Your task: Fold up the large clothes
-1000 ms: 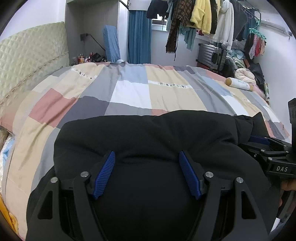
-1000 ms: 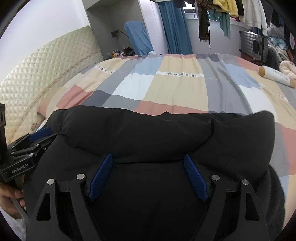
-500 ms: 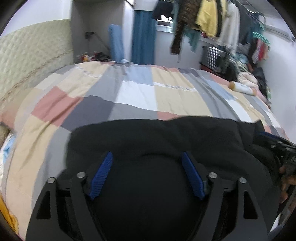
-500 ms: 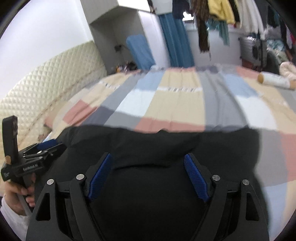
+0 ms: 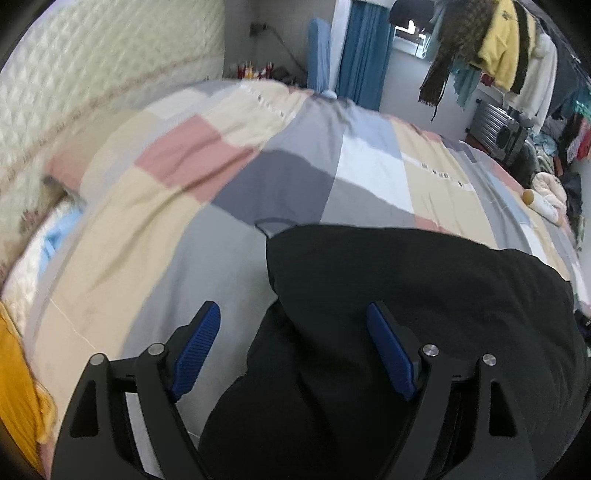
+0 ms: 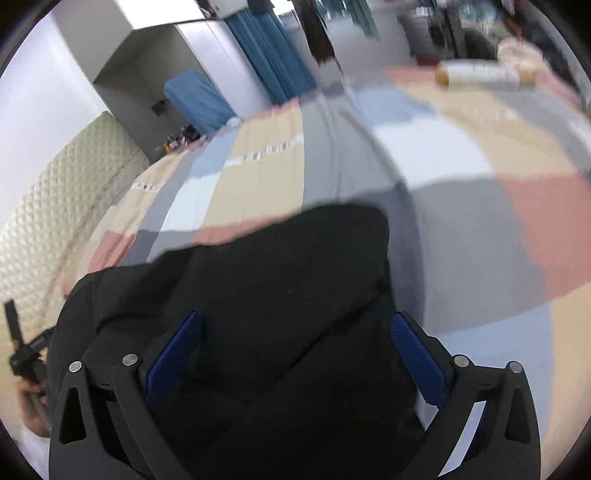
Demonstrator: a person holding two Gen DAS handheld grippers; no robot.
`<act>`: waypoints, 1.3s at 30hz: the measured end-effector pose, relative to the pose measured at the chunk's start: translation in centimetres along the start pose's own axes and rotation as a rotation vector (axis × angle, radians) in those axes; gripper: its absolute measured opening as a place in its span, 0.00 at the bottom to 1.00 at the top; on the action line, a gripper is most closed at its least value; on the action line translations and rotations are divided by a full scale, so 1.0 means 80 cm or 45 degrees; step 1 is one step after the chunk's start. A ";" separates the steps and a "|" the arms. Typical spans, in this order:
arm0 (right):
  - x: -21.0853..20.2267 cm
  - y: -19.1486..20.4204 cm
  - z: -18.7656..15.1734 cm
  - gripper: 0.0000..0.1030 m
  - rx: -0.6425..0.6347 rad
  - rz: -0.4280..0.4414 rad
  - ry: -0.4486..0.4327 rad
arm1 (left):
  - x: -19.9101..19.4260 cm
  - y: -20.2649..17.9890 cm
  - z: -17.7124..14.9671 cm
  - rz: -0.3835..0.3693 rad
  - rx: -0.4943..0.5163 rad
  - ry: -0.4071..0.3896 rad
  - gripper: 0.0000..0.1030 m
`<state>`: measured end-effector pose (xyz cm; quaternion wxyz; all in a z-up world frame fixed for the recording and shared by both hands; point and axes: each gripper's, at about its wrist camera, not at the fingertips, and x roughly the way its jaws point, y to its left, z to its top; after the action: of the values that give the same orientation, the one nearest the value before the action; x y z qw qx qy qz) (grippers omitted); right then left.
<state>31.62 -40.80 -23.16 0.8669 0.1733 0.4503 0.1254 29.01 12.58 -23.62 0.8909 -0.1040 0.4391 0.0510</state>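
Black padded jacket lies bundled on the patchwork bedspread, presumably mid-fold. Left tongs and right tongs both spread wide above it, gripping nothing.

Even, soft daylight, brightest at the small window behind the blue curtain. Heavy fisheye bending, black vignette at all corners. Motion smear across the patchwork pastel quilt and cream quilted headboard. The bulky black garment reads as near-featureless dark mass, folds barely legible.
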 end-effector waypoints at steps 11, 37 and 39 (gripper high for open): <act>0.020 0.030 -0.014 0.61 -0.095 0.258 0.103 | 0.030 0.002 -0.009 -0.268 -0.064 0.150 0.62; 0.060 0.066 0.034 0.06 -0.241 -0.174 -0.087 | 0.029 -0.010 0.042 -0.147 -0.100 -0.079 0.00; 0.054 0.061 0.032 0.09 -0.204 -0.164 -0.089 | 0.022 -0.013 0.040 -0.140 -0.085 -0.093 0.01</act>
<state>35.88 -35.25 -22.95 0.8994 0.0785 0.4185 0.0989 32.73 12.29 -23.01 0.9038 -0.1558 0.3982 0.0205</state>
